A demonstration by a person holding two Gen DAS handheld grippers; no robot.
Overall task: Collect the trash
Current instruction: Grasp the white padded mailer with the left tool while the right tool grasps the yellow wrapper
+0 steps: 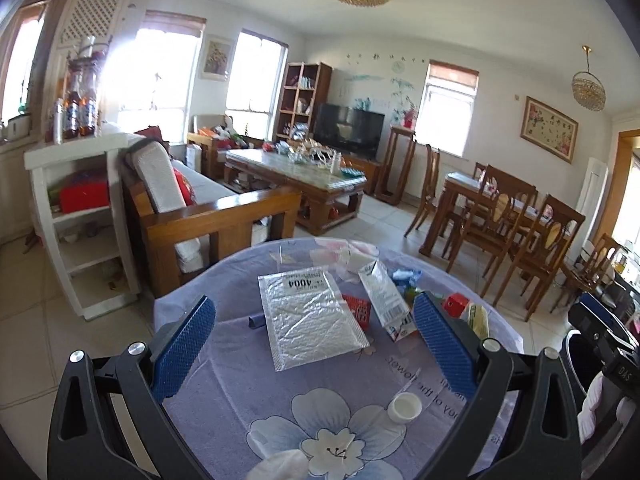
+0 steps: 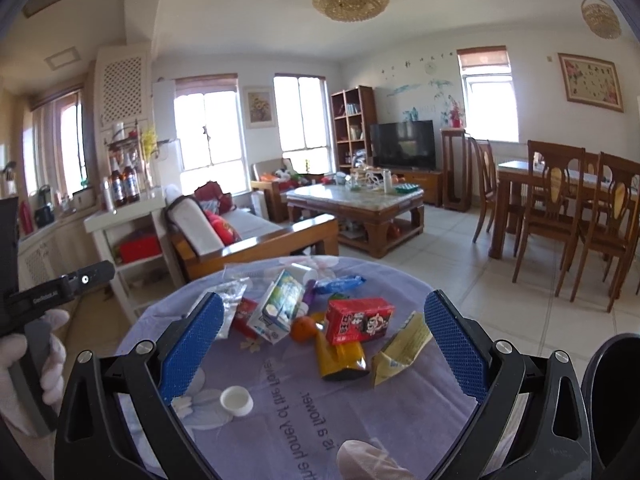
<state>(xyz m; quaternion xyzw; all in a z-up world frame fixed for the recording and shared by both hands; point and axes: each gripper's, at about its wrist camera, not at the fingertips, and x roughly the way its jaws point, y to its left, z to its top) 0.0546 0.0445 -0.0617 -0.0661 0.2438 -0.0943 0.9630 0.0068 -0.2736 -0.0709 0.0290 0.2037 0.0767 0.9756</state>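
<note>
Trash lies on a round table with a purple flowered cloth [image 1: 224,368]. In the left wrist view my left gripper [image 1: 314,322] is open and empty above a silver bubble mailer [image 1: 310,320], beside a flattened white carton [image 1: 386,300] and a white cap [image 1: 404,407]. In the right wrist view my right gripper [image 2: 324,322] is open and empty above a red carton [image 2: 358,320], an orange [image 2: 303,328], an orange wrapper [image 2: 340,360], a yellow packet [image 2: 402,350], a milk carton [image 2: 276,306] and a white cap [image 2: 237,400].
A black bin [image 2: 616,392] stands at the table's right edge; it also shows in the left wrist view [image 1: 576,360]. Beyond the table are a wooden sofa [image 1: 208,216], a white shelf [image 1: 80,216], a coffee table [image 1: 296,180] and dining chairs [image 1: 520,224].
</note>
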